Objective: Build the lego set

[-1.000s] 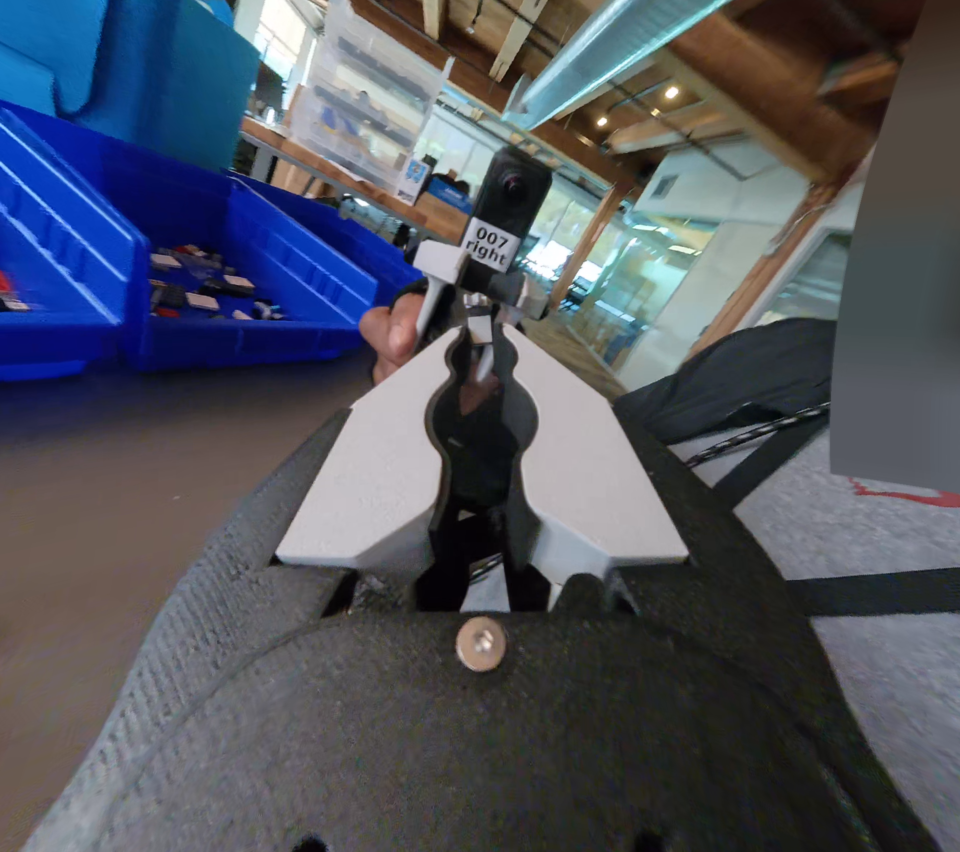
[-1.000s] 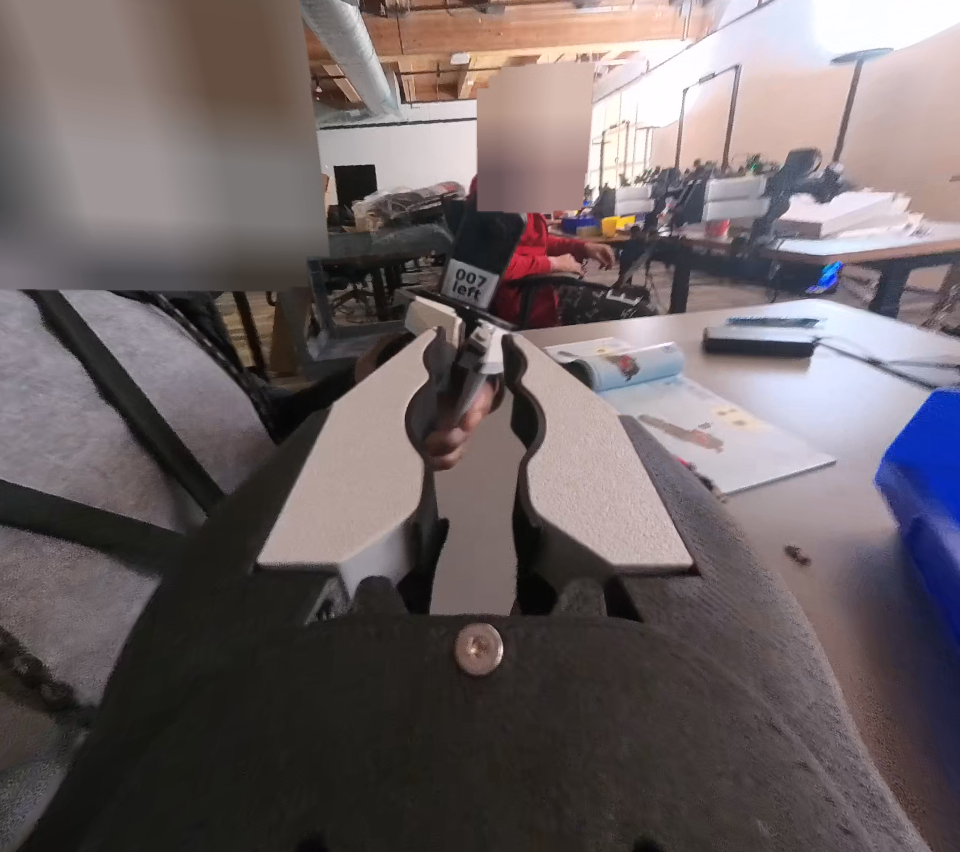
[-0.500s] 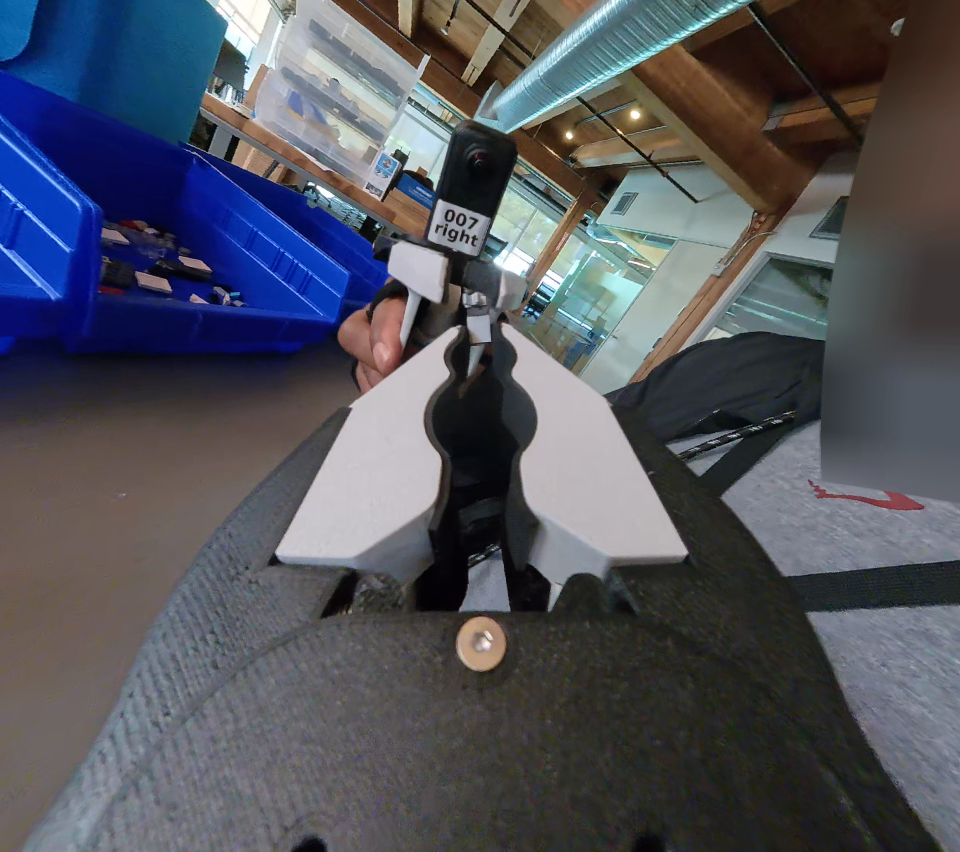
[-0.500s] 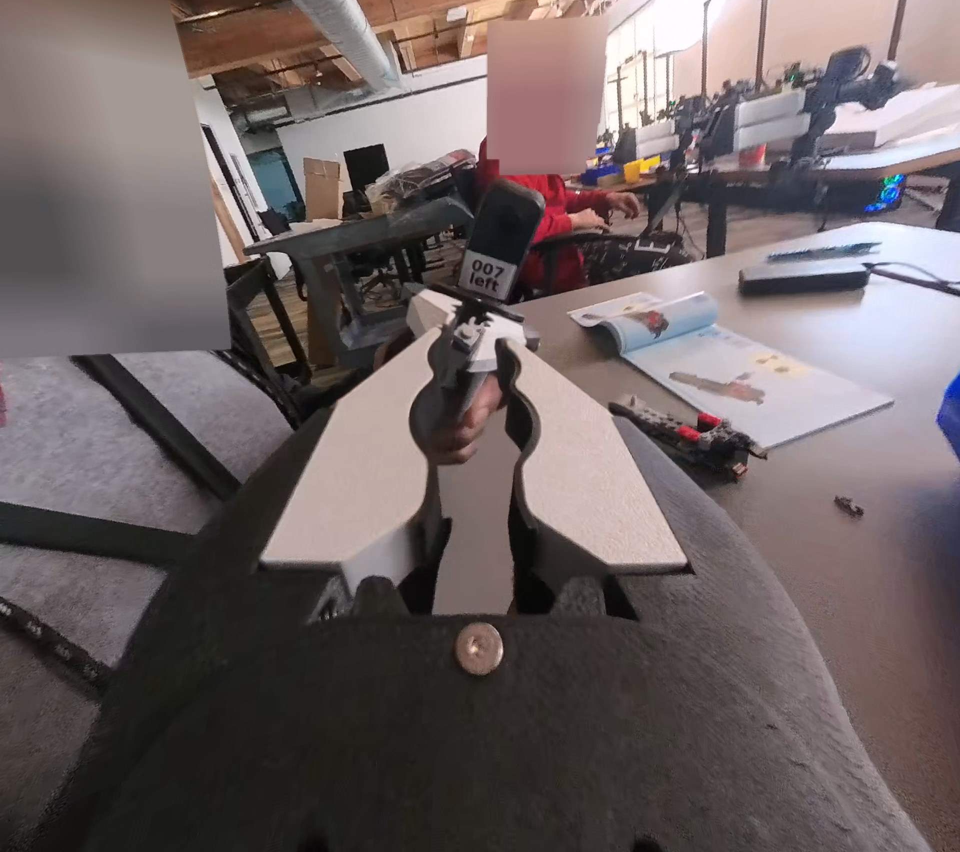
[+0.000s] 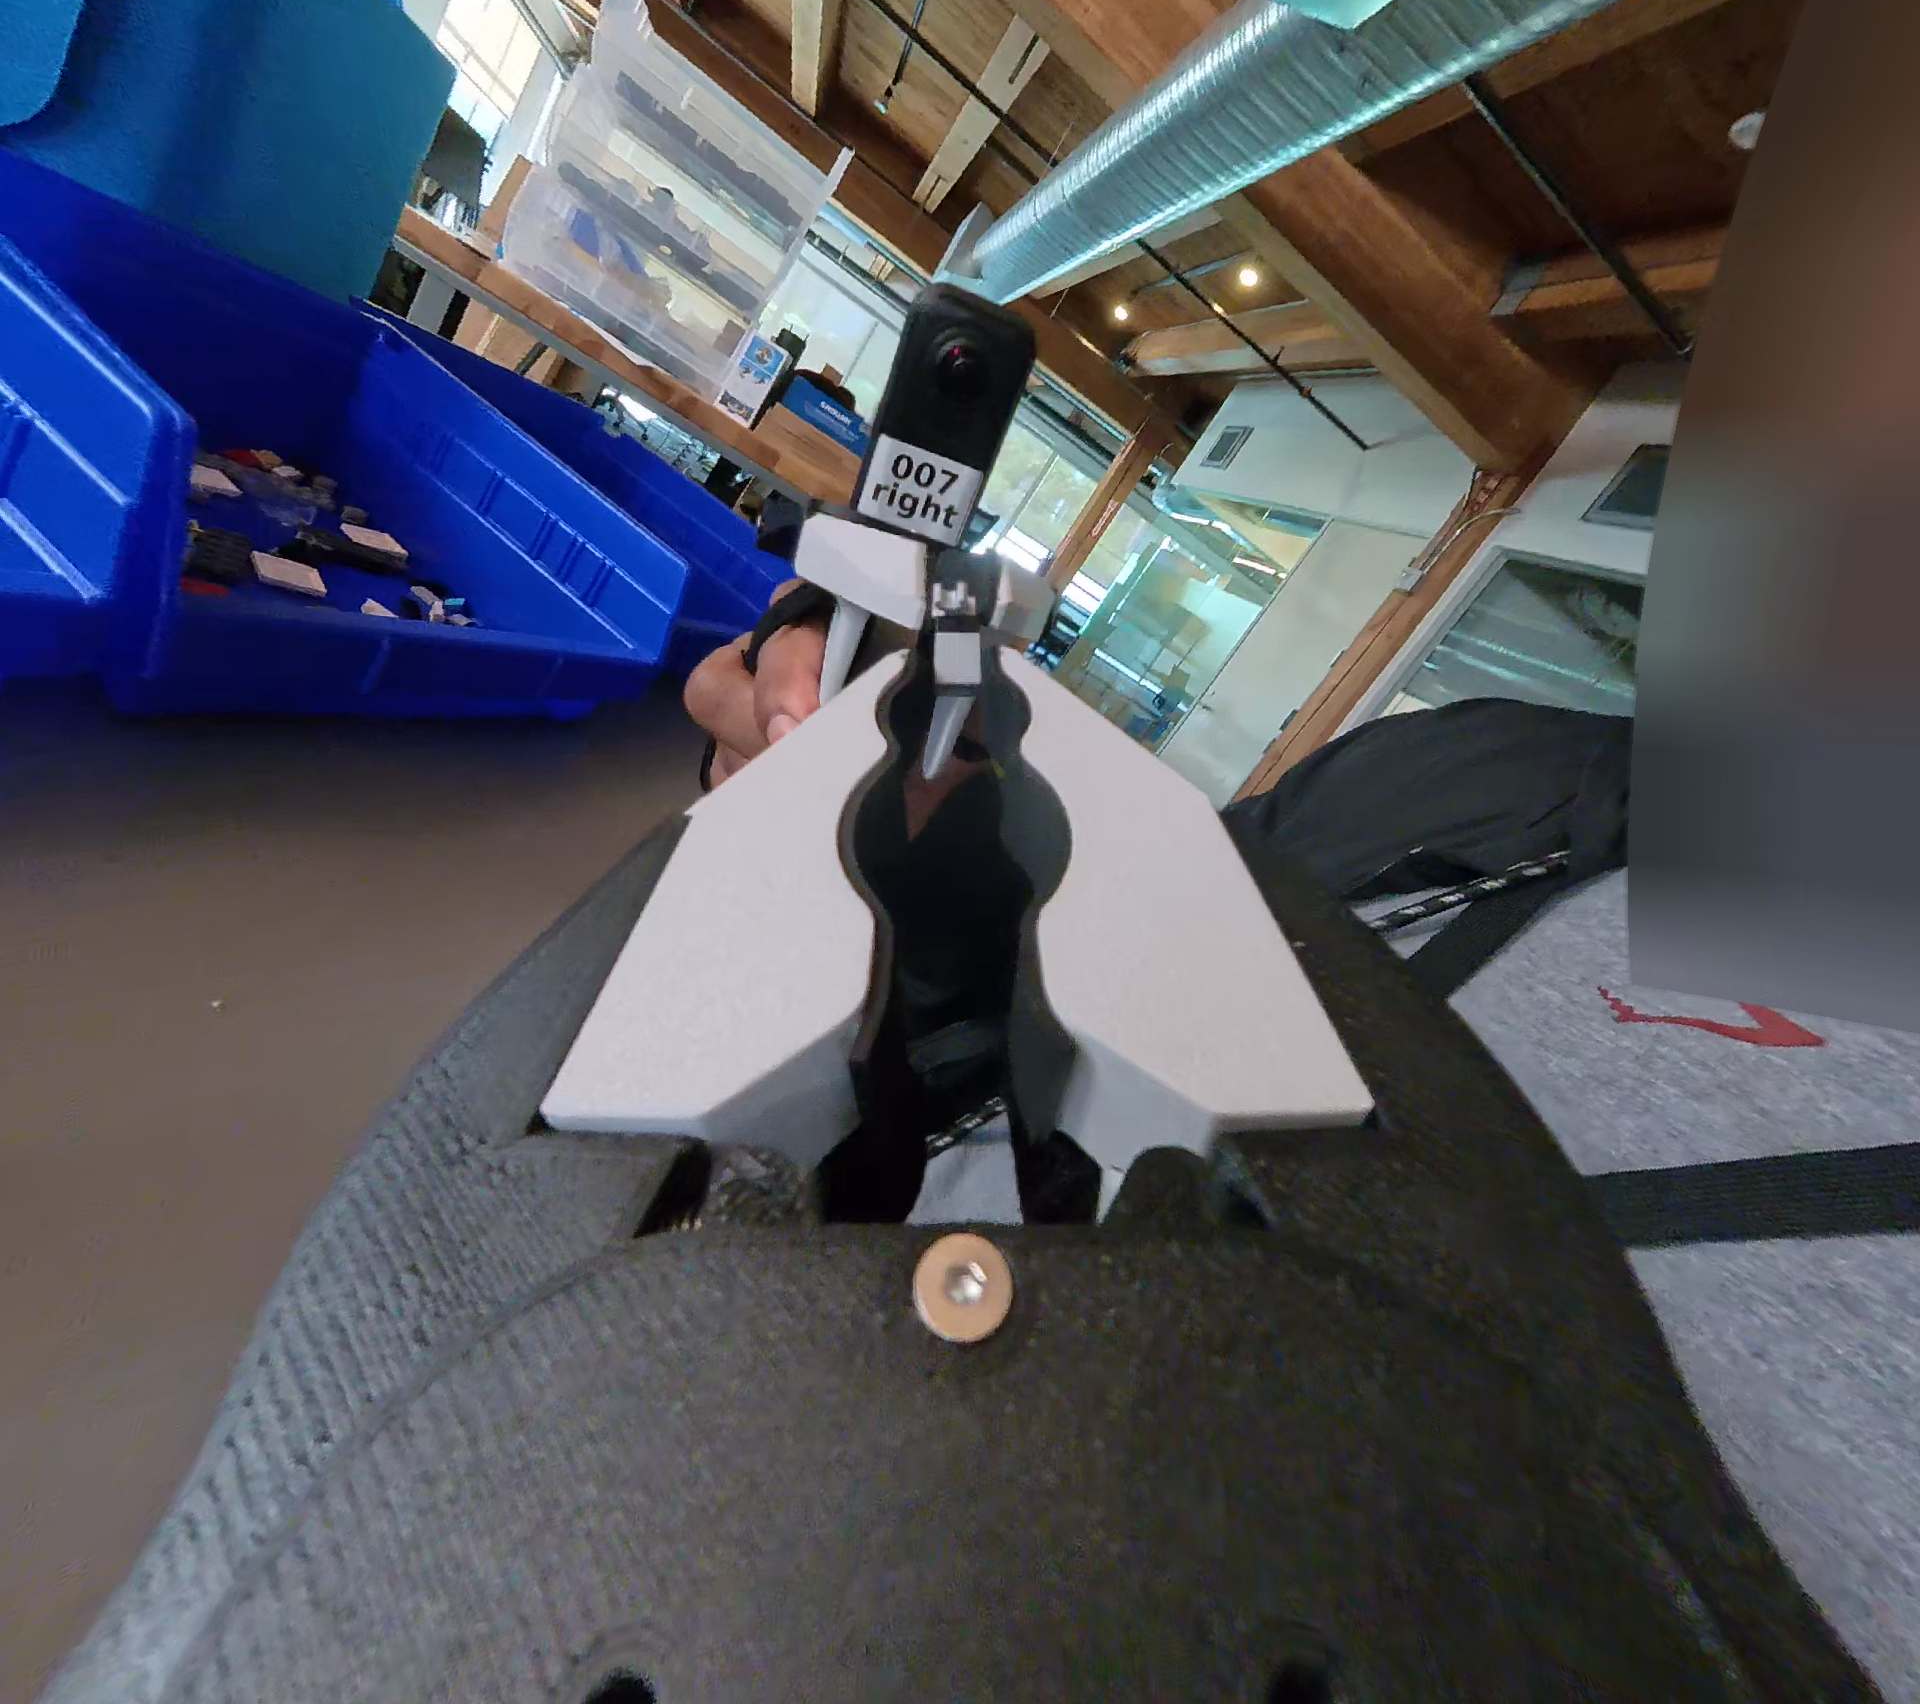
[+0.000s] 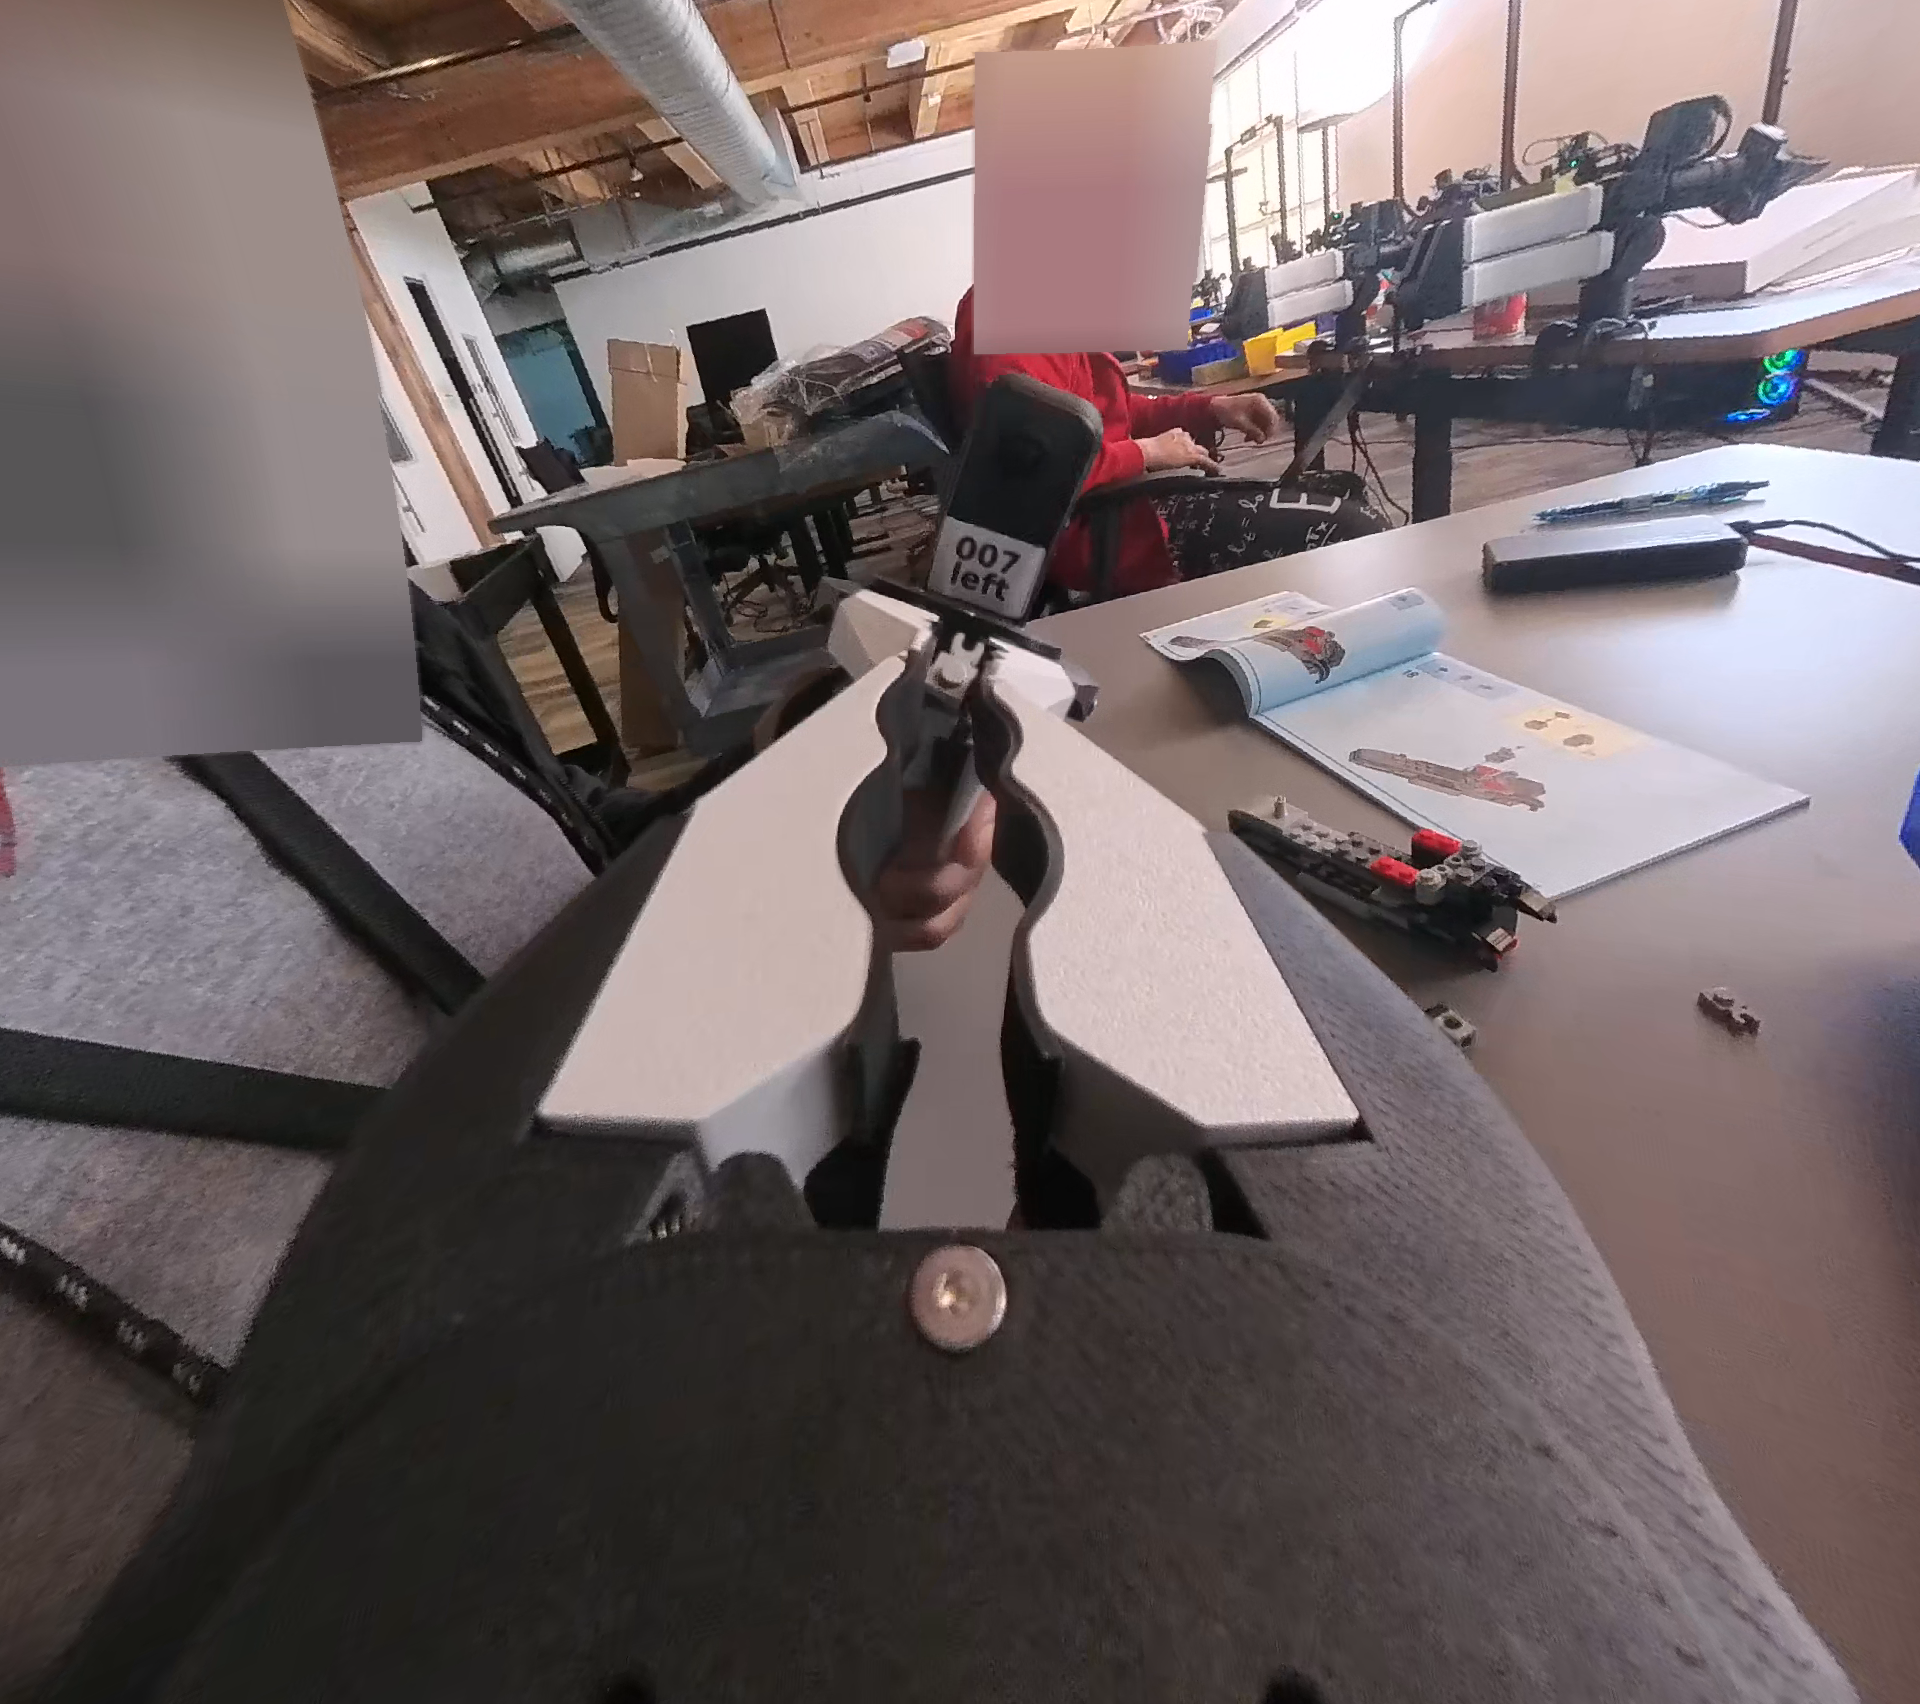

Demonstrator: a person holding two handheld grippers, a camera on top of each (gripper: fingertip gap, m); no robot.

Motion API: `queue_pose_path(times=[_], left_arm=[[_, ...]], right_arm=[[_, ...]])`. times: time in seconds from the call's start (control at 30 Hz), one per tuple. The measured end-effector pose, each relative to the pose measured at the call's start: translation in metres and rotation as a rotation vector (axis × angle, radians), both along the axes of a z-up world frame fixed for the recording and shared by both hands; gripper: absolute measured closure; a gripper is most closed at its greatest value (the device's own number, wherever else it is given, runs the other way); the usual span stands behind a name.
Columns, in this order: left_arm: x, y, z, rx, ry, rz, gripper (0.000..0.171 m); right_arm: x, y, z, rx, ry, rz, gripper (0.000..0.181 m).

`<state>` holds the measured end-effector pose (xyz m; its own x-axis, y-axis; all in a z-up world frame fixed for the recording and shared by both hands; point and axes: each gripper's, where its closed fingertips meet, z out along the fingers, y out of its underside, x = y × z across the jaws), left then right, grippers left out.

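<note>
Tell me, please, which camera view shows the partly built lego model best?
The right wrist view. The partly built lego model lies there on the table, in front of the open instruction booklet, fully visible. The left wrist view does not show it, only loose pieces in a blue bin.

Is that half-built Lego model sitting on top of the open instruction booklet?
No, the dark Lego model lies on the bare table just in front of the open booklet.

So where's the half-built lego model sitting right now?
The half-built lego model shows only in the right wrist view, lying on the grey table right of the gripper, against the near edge of the open instruction booklet.
</note>
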<state>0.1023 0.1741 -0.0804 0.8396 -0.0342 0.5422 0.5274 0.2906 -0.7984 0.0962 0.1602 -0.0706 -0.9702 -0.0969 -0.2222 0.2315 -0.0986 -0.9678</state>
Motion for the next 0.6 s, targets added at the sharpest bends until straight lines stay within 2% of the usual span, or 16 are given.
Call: queue_pose_path(times=[0.37, 0.6], left_arm=[[-0.0004, -0.0011, 0.0032, 0.050, -0.028, -0.012, 0.163], [0.0026, -0.0017, 0.0057, 0.049, 0.011, -0.016, 0.163]], right_arm=[[0.0010, -0.0024, -0.0004, 0.013, 0.017, -0.006, 0.172], [0.0041, -0.0021, 0.0018, 0.002, 0.015, 0.019, 0.171]])
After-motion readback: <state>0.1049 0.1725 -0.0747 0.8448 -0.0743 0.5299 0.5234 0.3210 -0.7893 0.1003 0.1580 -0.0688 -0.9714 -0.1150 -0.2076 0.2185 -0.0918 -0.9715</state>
